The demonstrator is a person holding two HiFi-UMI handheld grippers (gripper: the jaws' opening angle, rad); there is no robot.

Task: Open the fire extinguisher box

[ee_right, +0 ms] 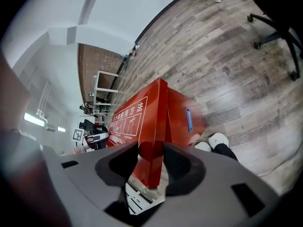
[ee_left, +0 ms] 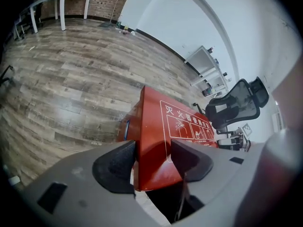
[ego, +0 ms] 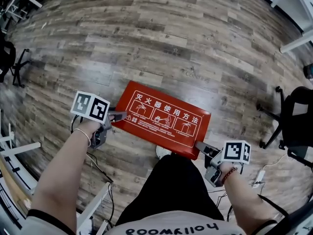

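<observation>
A wood-plank floor [ego: 146, 43] is spreading out on every side of the fire extinguisher box [ego: 164, 116], which is sitting directly in front of your legs with its red top panel and white printed instructions facing up. You are holding the left gripper [ego: 119, 115] at the box's left corner, and its jaws are clamping the edge of the red panel, one pad on each face. You are holding the right gripper [ego: 201, 148] at the box's near right corner, and its jaws are pinching the panel edge likewise. A blue fitting [ee_right: 188, 118] is showing on the box's side wall. A black office chair [ego: 296, 121] is standing right of the box, well apart.
</observation>
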